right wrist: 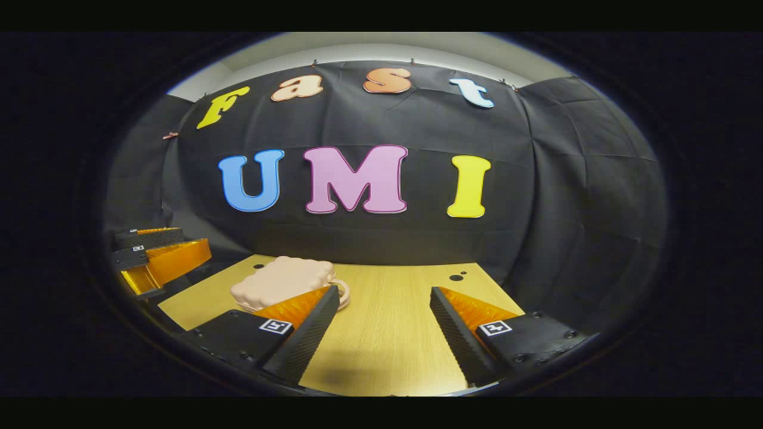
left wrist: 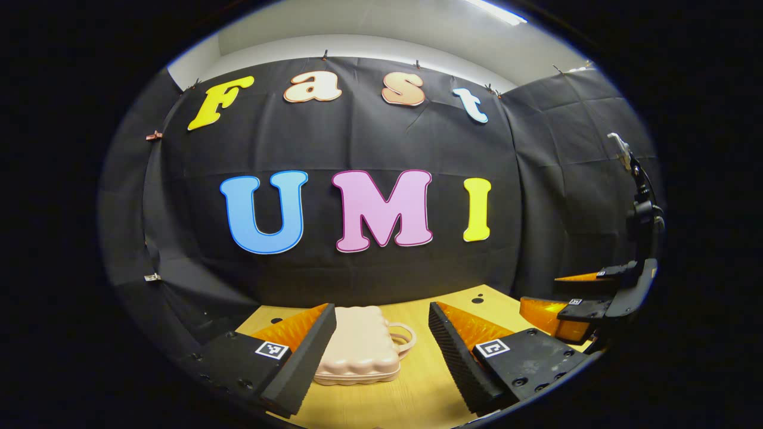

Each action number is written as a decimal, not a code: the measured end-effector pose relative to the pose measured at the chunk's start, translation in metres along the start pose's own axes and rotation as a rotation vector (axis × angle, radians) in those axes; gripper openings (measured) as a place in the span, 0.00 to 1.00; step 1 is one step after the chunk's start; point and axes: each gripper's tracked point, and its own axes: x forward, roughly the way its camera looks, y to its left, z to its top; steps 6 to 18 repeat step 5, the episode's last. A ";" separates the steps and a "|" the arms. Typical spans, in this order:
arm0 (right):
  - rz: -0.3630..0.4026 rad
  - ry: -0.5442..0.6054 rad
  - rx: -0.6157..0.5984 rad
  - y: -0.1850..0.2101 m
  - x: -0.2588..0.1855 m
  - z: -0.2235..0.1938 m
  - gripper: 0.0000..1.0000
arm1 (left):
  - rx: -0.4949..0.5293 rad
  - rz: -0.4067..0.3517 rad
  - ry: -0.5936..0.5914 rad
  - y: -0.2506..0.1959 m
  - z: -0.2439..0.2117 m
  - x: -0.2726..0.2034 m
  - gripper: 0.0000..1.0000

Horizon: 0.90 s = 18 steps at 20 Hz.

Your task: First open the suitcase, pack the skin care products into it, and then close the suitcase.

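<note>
A small pale pink suitcase (left wrist: 357, 348) with a scalloped edge and a loop handle on its right side lies flat and closed on the wooden table (left wrist: 417, 393). My left gripper (left wrist: 381, 357) is open, its fingers wide apart on either side of the suitcase and above it. In the right gripper view the same suitcase (right wrist: 283, 285) lies at the left, partly behind the left finger. My right gripper (right wrist: 378, 333) hangs open over bare table to the right of the suitcase. The right gripper (left wrist: 587, 304) also shows at the left gripper view's right edge, and the left gripper (right wrist: 158, 256) at the right gripper view's left edge.
The black cloth wall closes the table at the back and on both sides. Two small dark holes (right wrist: 458, 276) mark the table's far right part. A dark stand with a cable (left wrist: 641, 202) rises at the right.
</note>
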 end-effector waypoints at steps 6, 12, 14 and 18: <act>-0.055 -0.010 -0.004 -0.025 -0.007 0.001 0.97 | 0.030 -0.022 -0.009 -0.011 0.000 -0.001 0.98; -0.055 -0.010 -0.004 -0.025 -0.007 0.001 0.97 | 0.030 -0.022 -0.009 -0.011 0.000 -0.001 0.98; -0.055 -0.010 -0.004 -0.025 -0.007 0.001 0.97 | 0.030 -0.022 -0.009 -0.011 0.000 -0.001 0.98; -0.055 -0.010 -0.004 -0.025 -0.007 0.001 0.97 | 0.030 -0.022 -0.009 -0.011 0.000 -0.001 0.98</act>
